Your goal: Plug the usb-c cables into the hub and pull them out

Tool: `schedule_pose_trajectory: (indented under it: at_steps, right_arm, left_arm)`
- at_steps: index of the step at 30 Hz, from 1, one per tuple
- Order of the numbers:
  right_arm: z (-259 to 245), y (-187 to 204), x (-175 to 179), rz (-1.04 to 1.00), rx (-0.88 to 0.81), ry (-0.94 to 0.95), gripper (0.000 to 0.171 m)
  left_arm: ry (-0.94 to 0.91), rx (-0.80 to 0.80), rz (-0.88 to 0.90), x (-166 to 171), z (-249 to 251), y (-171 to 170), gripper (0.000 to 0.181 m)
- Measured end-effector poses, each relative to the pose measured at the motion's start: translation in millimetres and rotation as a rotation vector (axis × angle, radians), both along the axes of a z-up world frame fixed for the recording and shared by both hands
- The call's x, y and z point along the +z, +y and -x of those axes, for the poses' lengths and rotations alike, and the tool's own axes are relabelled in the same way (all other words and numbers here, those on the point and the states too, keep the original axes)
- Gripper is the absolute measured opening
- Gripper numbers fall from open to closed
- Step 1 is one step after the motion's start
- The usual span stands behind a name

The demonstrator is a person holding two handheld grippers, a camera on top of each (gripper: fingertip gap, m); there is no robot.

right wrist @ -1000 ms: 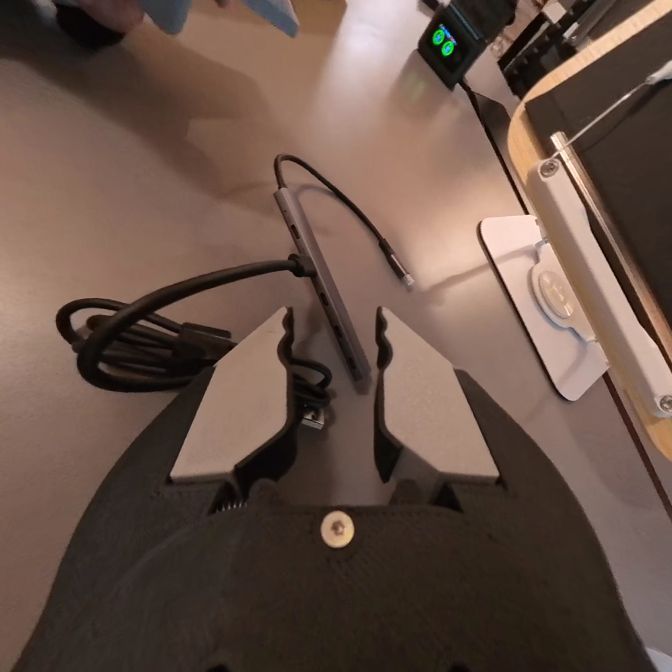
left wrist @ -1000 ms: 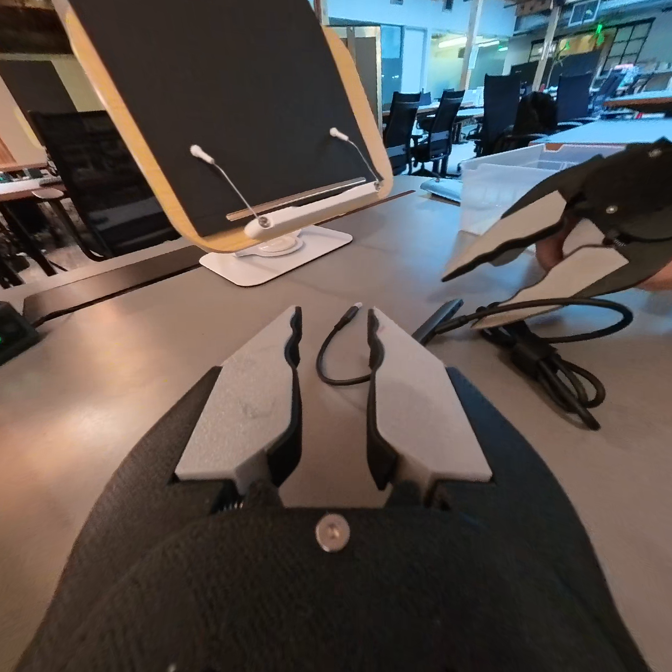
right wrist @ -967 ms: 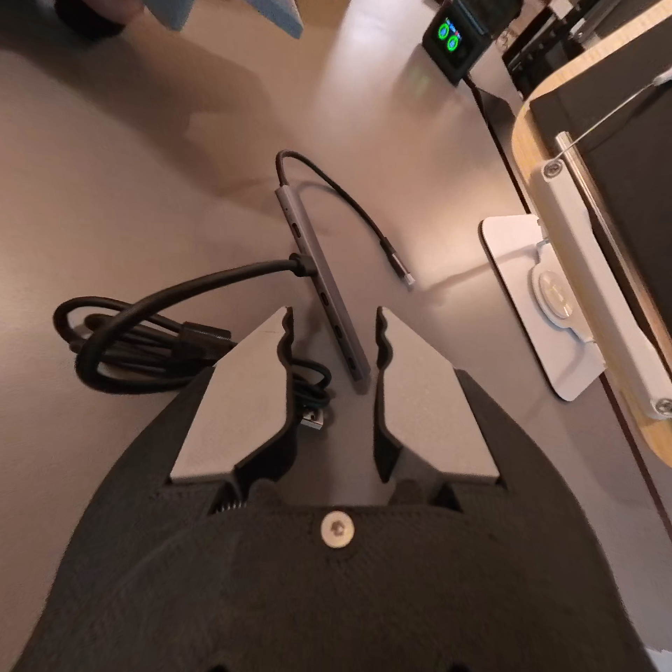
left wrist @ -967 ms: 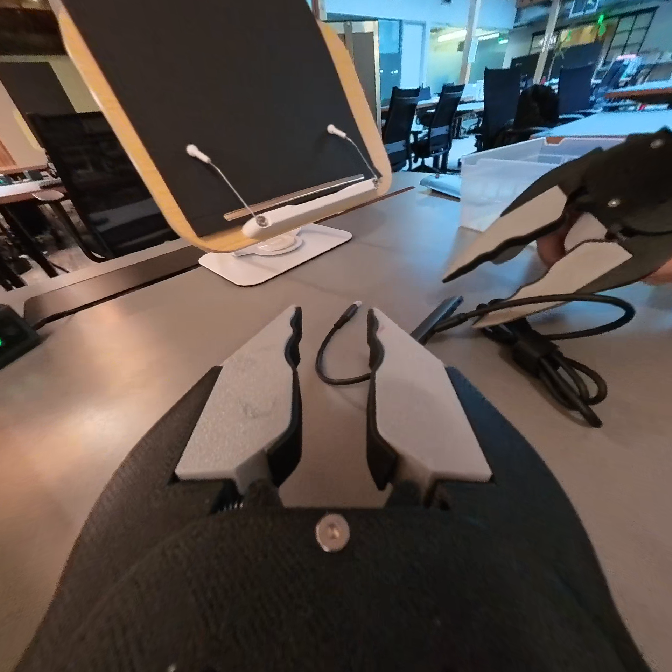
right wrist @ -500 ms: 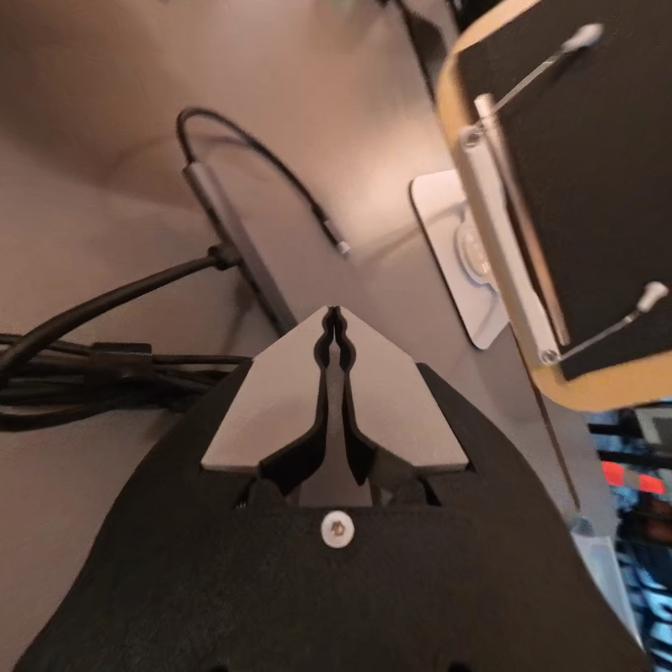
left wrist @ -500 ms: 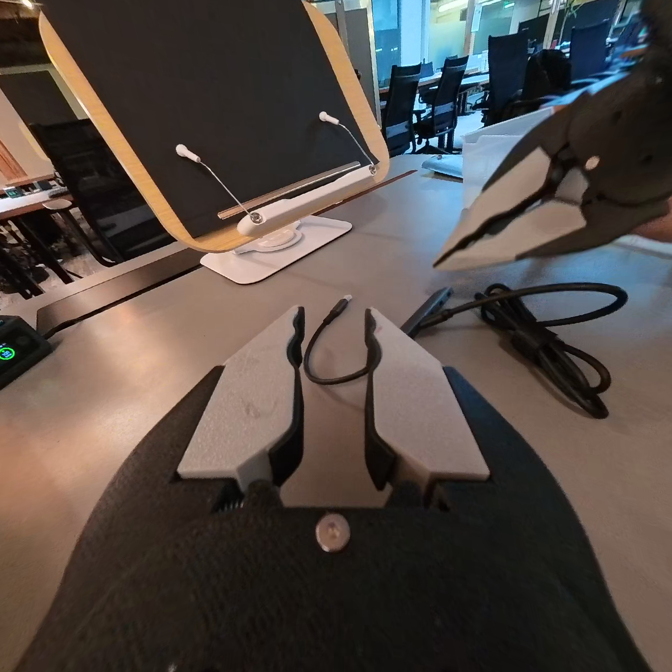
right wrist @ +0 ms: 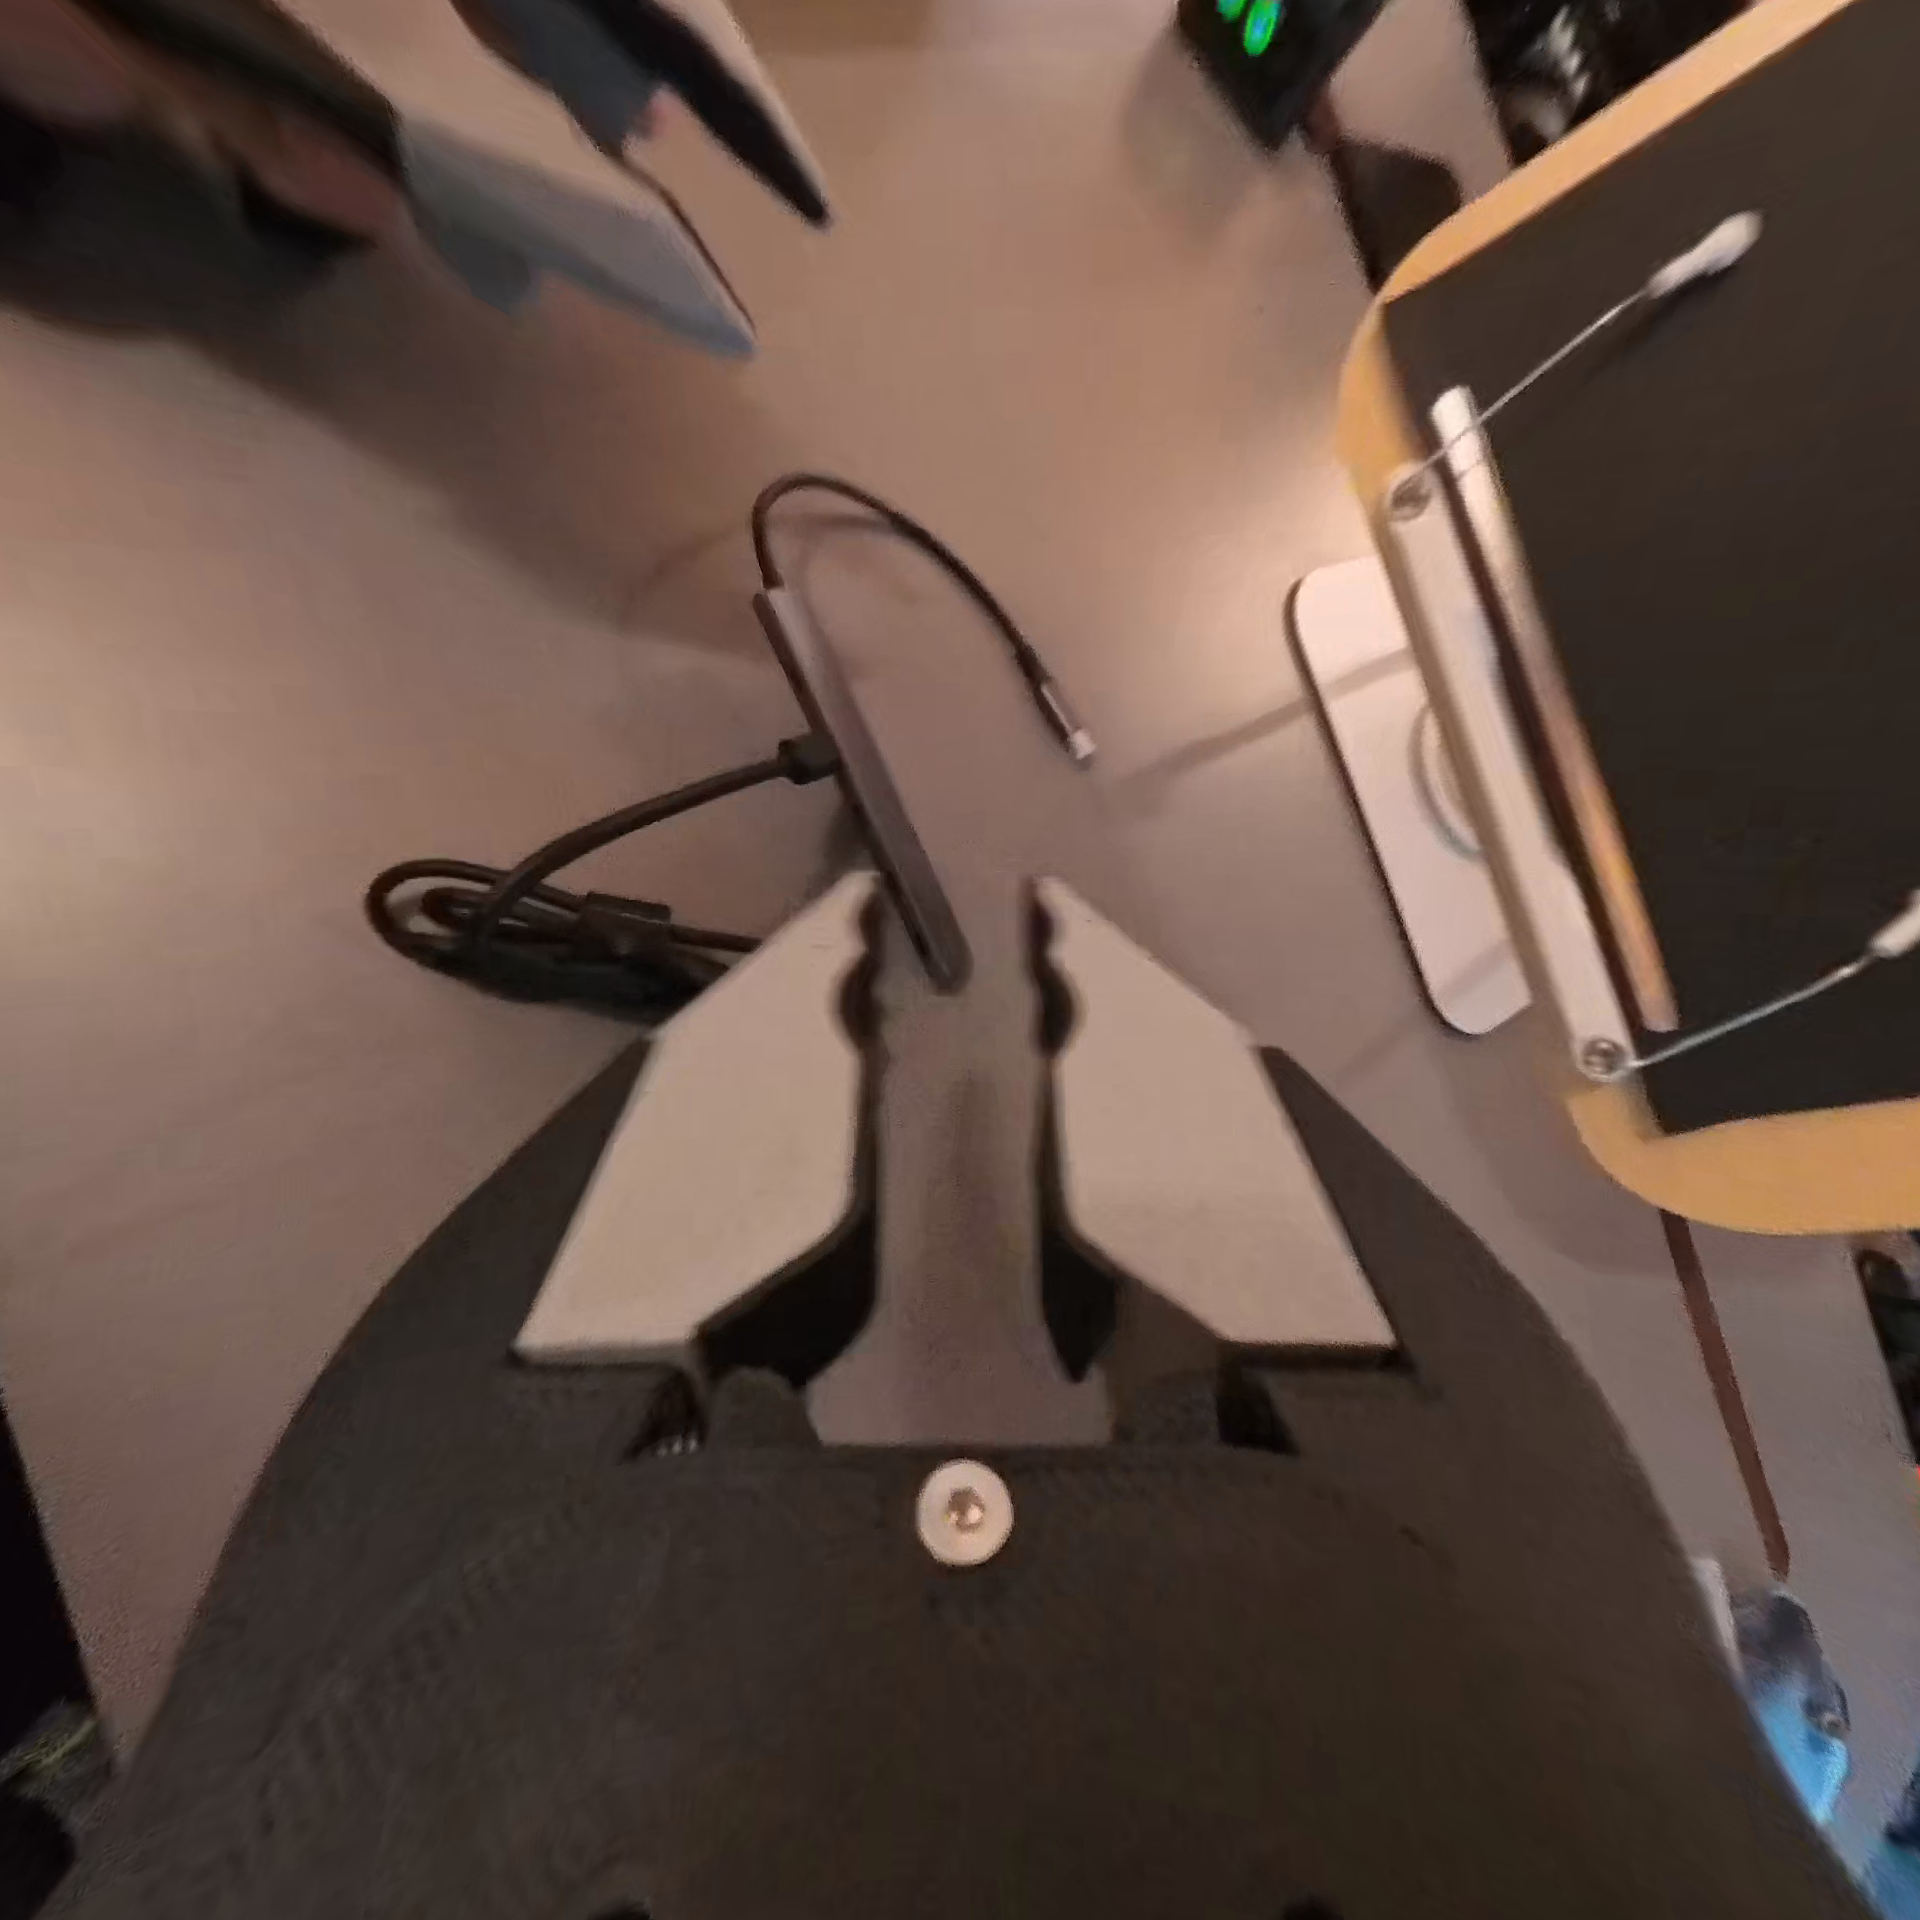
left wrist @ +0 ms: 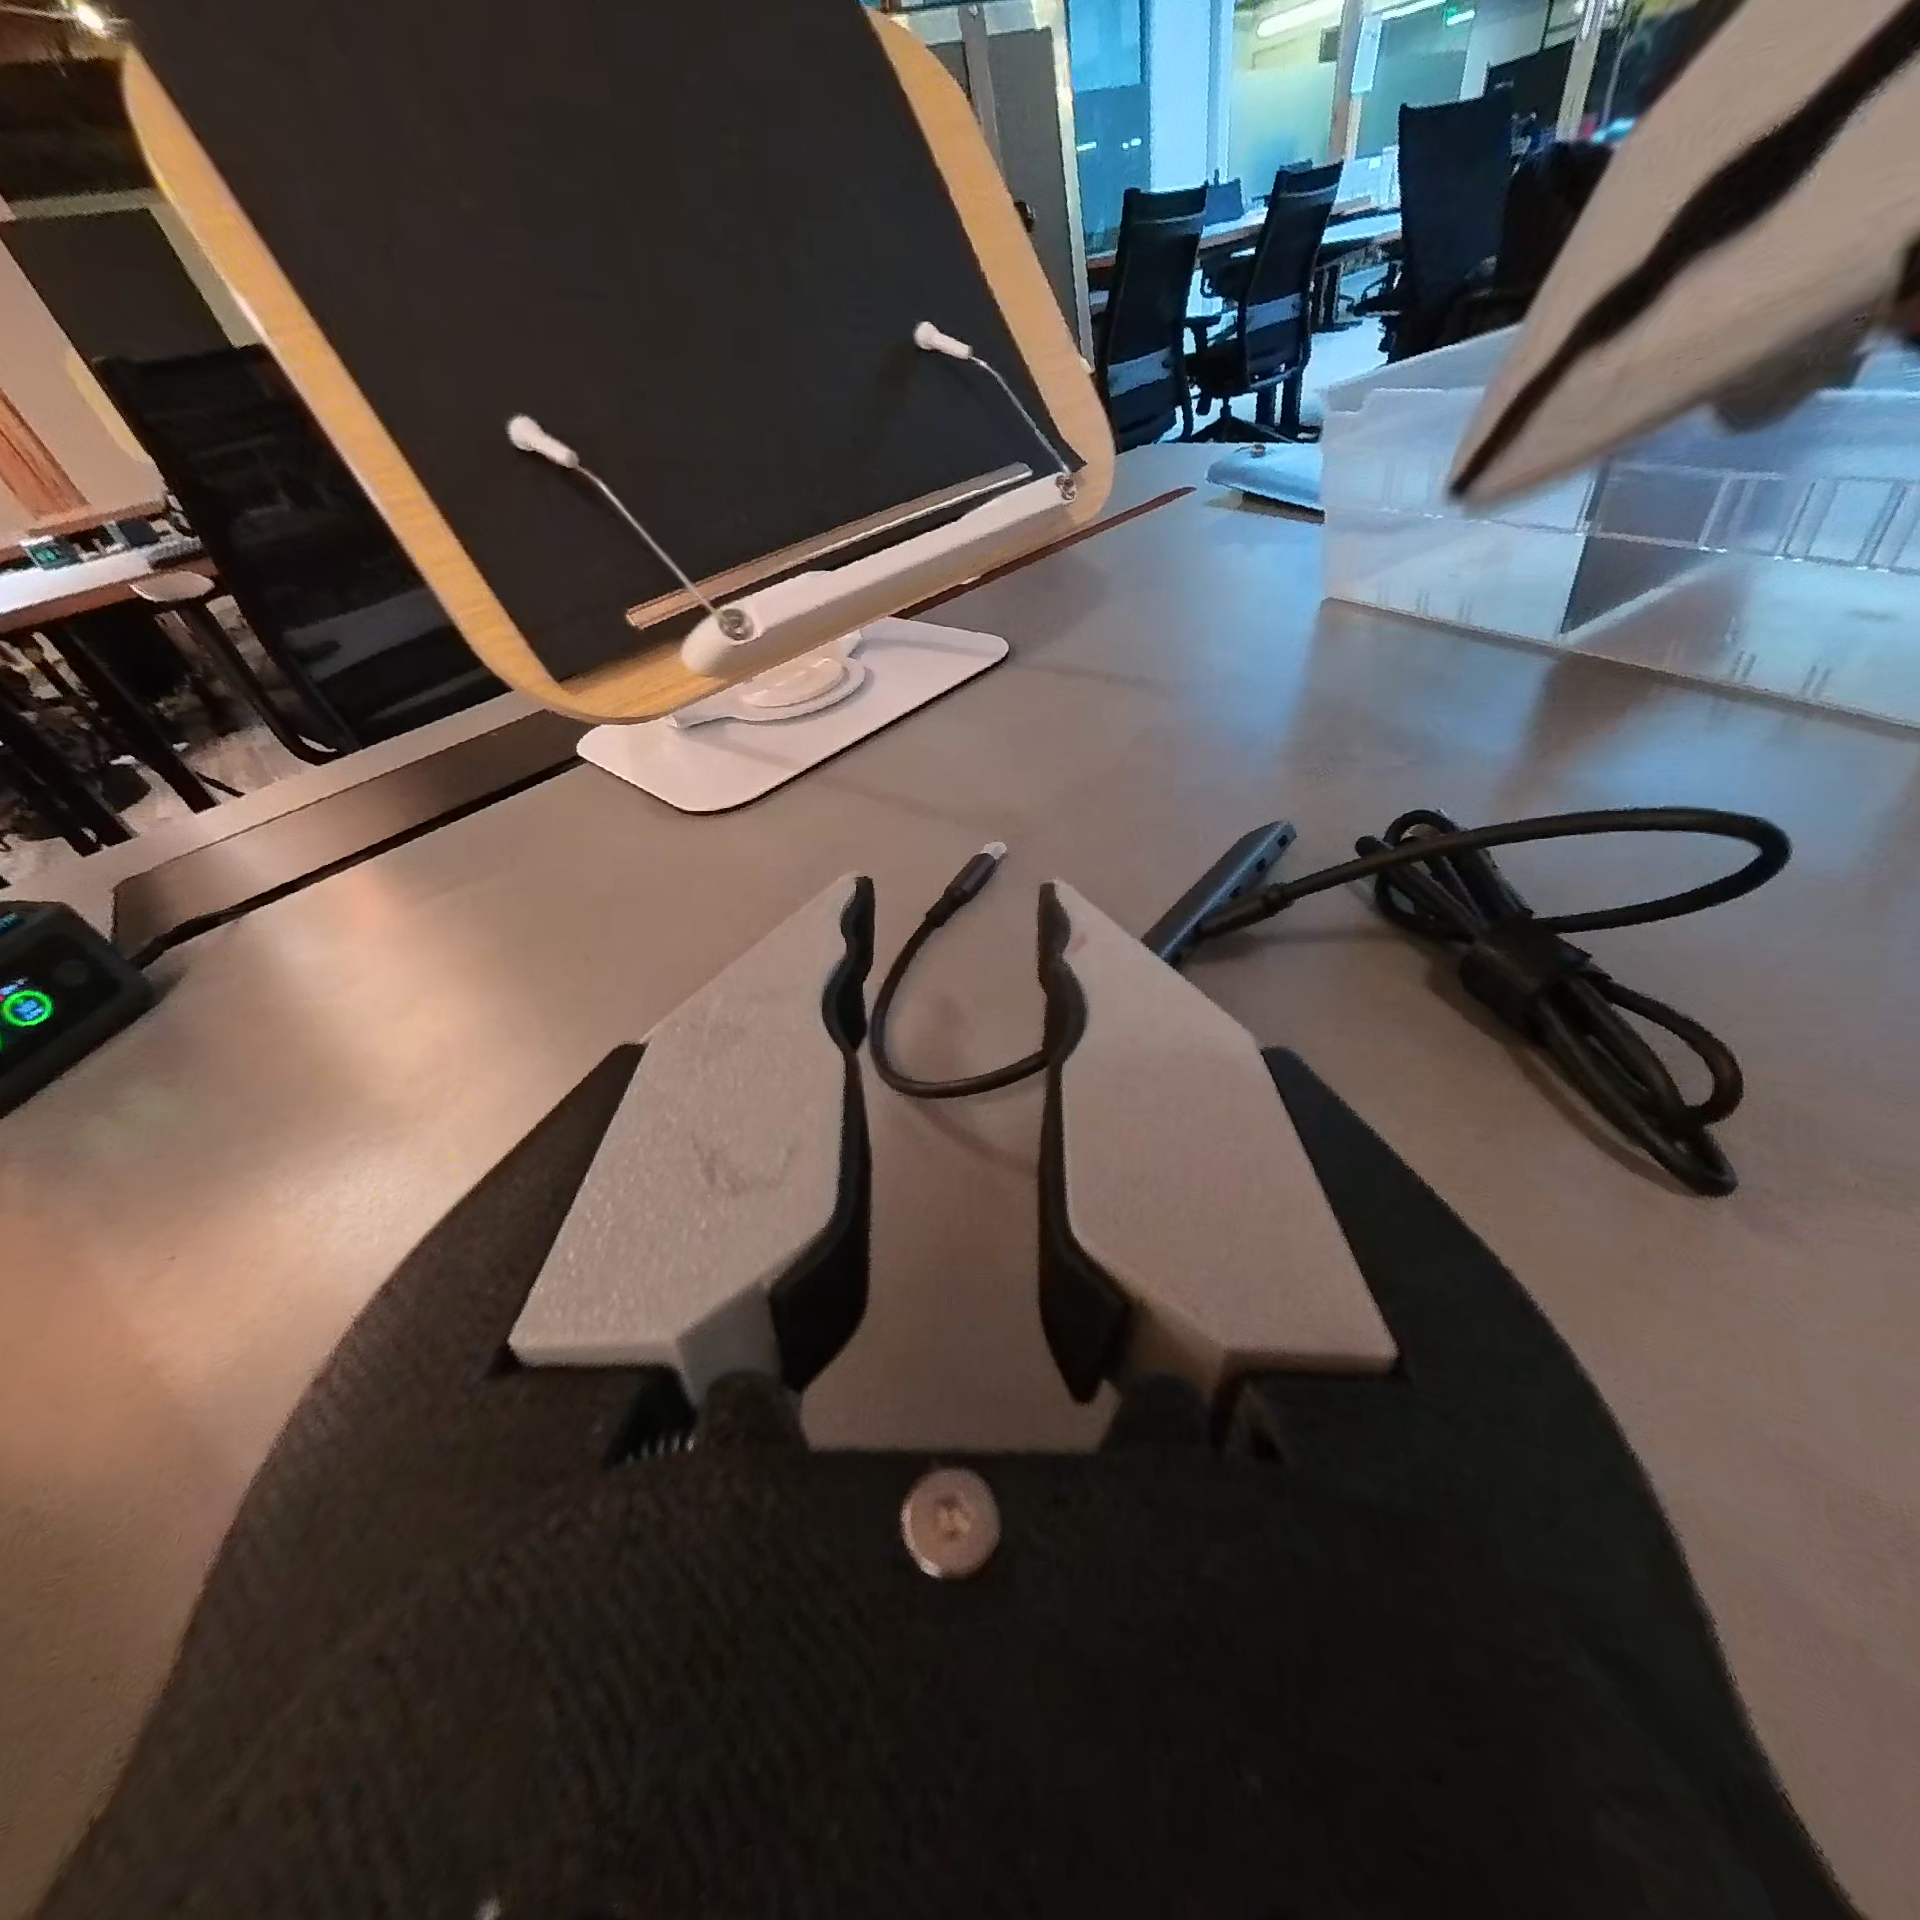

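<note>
**Change noted.** Right gripper (right wrist: 951, 935): jaws were pressed together half a second ago and now stand apart, empty, high above the table (right wrist: 260, 623), with the near end of the hub (right wrist: 862, 790) lying below the gap. Its view is blurred, so it is in motion. Left gripper (left wrist: 951, 914): jaws open and empty as before, low over the table, framing the hub's own short lead (left wrist: 935, 997).

**Bearing on task (judgement).** Nothing is held. One cable is seated in the hub's side and not yet pulled out; the right gripper's reopening reads as readying for a fresh approach to the hub.

**Count.**
- USB-C hub, slim grey bar: 1, flat on the table.
- Hub's own short lead with loose plug (right wrist: 1070, 732): 1, curling from the far end, unplugged.
- Black cable, bundled coil (left wrist: 1538, 977): 1, plug (right wrist: 805, 764) inserted in the hub's side. A second cable cannot be made out.
- Grippers: 2.
- Book stand, black board with wooden edge (left wrist: 582, 312), white base: 1.
- Clear plastic bin (left wrist: 1662, 561): 1.
- Small black device with green display (left wrist: 42, 1013): 1.
</note>
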State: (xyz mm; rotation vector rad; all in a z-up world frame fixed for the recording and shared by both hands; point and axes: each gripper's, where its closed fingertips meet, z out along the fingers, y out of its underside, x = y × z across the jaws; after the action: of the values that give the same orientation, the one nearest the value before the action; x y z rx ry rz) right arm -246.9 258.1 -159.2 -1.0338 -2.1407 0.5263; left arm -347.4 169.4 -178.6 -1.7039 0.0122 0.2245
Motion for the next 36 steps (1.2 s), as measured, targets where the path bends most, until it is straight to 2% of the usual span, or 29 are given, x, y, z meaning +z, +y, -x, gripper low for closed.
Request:
schedule_pose_trajectory:
  at_steps: [1,3,5,11,12,14,15,17,18,19,21,25,31,34,36]
  right_arm:
    - [4.5,0.5,-12.7,-0.015,-0.003,-0.035,0.046]
    - [12.1,2.2,-37.4,-0.054,0.0,-0.113,0.055]
    - [21.6,2.2,-54.6,-0.088,0.021,-0.145,0.048]
    - [40.6,-6.9,-97.5,-0.168,0.104,-0.26,0.054]
    - [42.7,-8.9,-100.0,-0.161,0.109,-0.279,0.045]
    - [52.6,-11.5,-93.0,-0.132,0.099,-0.243,0.014]
    - [55.6,-10.3,-91.8,-0.142,0.098,-0.227,0.008]
    - [56.1,-4.2,-98.9,-0.182,0.088,-0.248,0.01]
    - [55.1,0.6,-105.2,-0.214,0.079,-0.272,0.021]
    - [56.6,5.9,-109.0,-0.251,0.062,-0.275,0.014]
    - [62.4,9.8,-107.7,-0.305,0.052,-0.248,0.02]
    - [69.7,4.2,-107.3,-0.328,0.055,-0.253,0.019]
    - [80.3,11.5,-108.6,-0.51,0.063,-0.21,0.009]
    - [83.2,15.9,-93.7,-0.473,-0.004,-0.138,0.008]
    - [81.9,28.7,-65.6,-0.437,-0.081,-0.056,0.008]
  left_arm:
    - [-0.01,0.001,-0.006,0.6,0.8,-0.8,0.028]
    - [-0.028,0.002,-0.01,1.0,2.3,-1.9,0.029]
    - [-0.035,0.002,-0.012,1.2,2.9,-2.1,0.029]
    - [-0.005,-0.009,0.024,-3.3,-1.3,1.3,0.028]
    - [-0.002,-0.01,0.028,-3.9,-1.6,1.7,0.029]
    - [-0.004,-0.01,0.032,-4.4,-1.5,2.1,0.028]
    - [-0.008,-0.01,0.031,-4.3,-1.0,2.0,0.028]
    - [-0.015,-0.008,0.03,-4.2,-0.2,1.9,0.028]
    - [-0.015,-0.007,0.029,-4.2,-0.1,1.8,0.028]
    - [-0.014,-0.006,0.029,-4.2,-0.1,1.9,0.028]
    - [-0.009,-0.006,0.033,-4.6,-0.5,2.2,0.028]
    - [-0.01,-0.002,0.027,-3.8,0.2,1.7,0.028]
    - [-0.028,0.0,0.012,-2.0,1.9,0.3,0.027]
    - [-0.025,0.0,0.011,-1.8,1.5,0.1,0.027]
    - [-0.025,0.001,0.01,-1.6,1.7,0.1,0.027]
